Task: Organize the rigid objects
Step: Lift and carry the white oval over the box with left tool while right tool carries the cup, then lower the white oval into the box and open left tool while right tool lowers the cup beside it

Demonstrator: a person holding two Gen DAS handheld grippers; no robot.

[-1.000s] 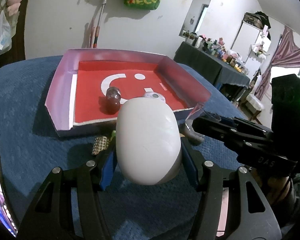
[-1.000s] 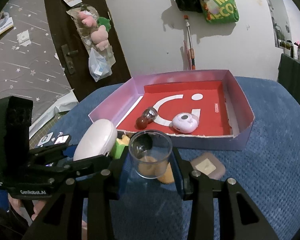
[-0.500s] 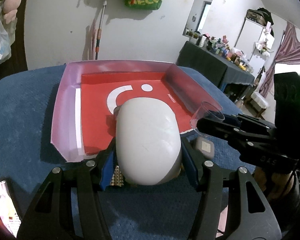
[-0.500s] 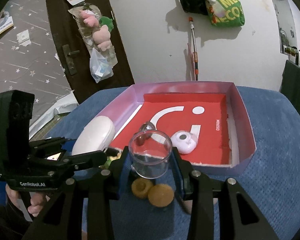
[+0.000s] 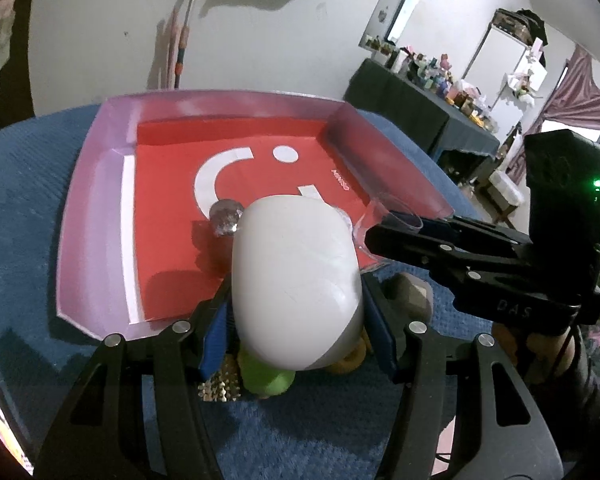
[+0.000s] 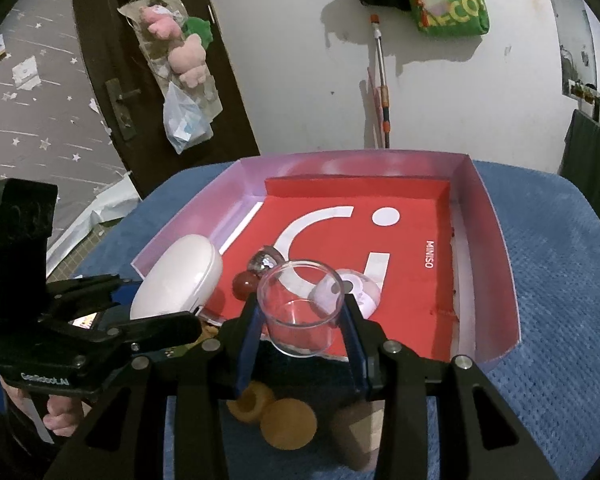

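Two grippers hover side by side over the near edge of a shallow pink box [image 6: 496,240] with a red floor, which sits on a blue cloth [image 6: 560,280]. On the left, the left gripper [image 5: 296,320] is clamped on a smooth white oval case [image 5: 296,280], its blue pads [image 5: 214,332] pressed against both flanks; the case hangs above the box's near-left corner. Below it on the cloth lie a studded gold piece [image 5: 220,388], a green object [image 5: 266,380] and a tan ring [image 5: 350,358]. Inside the box rest a dark red ball [image 6: 245,283], a shiny silver ball [image 6: 265,260] and a pale pink round case [image 6: 350,290]. To the right, the right gripper [image 6: 300,320] is closed on a clear plastic cup [image 6: 300,308], held mouth up over the box's front wall. Beneath it on the cloth sit two tan round pieces [image 6: 288,422] and a brown case [image 6: 360,436], partly hidden.
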